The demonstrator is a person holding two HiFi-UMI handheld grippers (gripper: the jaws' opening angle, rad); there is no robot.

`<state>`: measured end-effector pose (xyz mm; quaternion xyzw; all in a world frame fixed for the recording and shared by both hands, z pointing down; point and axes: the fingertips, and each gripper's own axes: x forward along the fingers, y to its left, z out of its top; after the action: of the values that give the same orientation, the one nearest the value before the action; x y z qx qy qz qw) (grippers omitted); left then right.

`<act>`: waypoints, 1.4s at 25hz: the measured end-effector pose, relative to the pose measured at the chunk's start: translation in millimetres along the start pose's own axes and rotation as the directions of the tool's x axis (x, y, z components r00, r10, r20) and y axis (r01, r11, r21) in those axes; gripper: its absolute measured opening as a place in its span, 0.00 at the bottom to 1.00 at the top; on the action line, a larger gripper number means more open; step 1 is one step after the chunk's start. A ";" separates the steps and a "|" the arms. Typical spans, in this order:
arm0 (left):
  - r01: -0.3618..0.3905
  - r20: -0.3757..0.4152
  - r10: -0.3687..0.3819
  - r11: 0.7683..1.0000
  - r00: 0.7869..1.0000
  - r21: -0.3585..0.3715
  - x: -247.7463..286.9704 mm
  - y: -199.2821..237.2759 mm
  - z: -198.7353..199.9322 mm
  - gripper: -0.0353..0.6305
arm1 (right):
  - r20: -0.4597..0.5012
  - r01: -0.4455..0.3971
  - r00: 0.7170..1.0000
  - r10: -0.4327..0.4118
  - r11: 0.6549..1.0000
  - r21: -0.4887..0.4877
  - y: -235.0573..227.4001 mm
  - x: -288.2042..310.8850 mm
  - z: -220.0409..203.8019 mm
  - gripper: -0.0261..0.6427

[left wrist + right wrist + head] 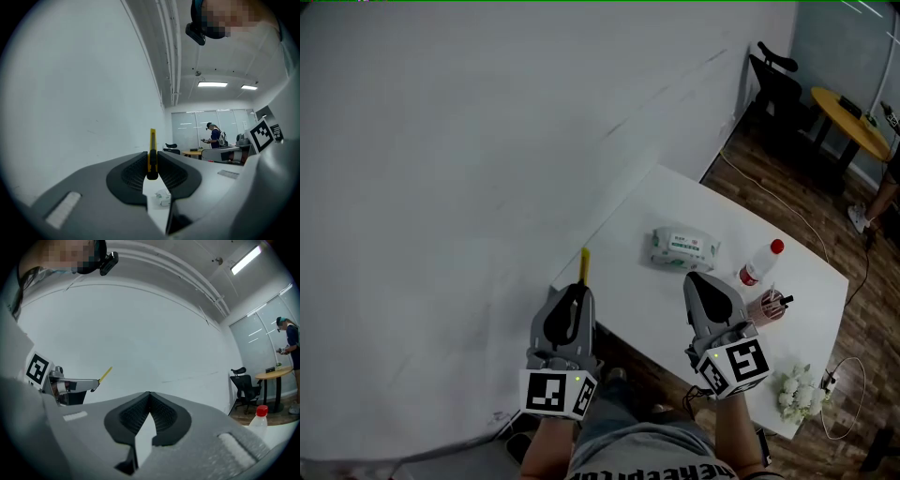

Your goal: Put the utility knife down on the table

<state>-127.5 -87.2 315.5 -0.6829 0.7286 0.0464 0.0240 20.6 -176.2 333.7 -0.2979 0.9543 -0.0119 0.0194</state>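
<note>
Left gripper [579, 289] fingers pinch a yellow utility knife [584, 262] near the white table [666, 202] edge; right gripper [695, 279] fingers pressed together, empty

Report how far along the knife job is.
Done: nothing yet. In hand: the left tongs are shut on the slim yellow utility knife, holding it in the air near the table's edge; the right tongs are shut and empty. Left: lower the knife onto the white rectangular table and release it.
</note>
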 end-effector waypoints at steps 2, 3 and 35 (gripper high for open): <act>0.017 -0.013 -0.018 1.000 1.000 -0.003 9.9 4.2 -3.8 0.18 | -0.001 0.013 1.000 -0.013 1.000 0.005 -2.8 7.1 -1.3 0.04; 0.026 -0.020 -0.026 1.000 0.999 -0.005 14.7 6.2 -5.9 0.18 | -0.002 0.019 1.000 -0.019 1.000 0.007 -4.2 10.5 -2.1 0.04; 0.203 -0.415 -0.181 0.979 0.892 0.008 106.2 43.4 -158.8 0.18 | -0.071 0.183 0.981 -0.182 0.983 0.009 -29.4 60.1 -19.6 0.04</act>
<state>-173.3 -205.9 464.5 -0.7451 0.6472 -0.1197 -0.1082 -12.9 -234.3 352.5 -0.3834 0.9229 -0.0314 -0.0131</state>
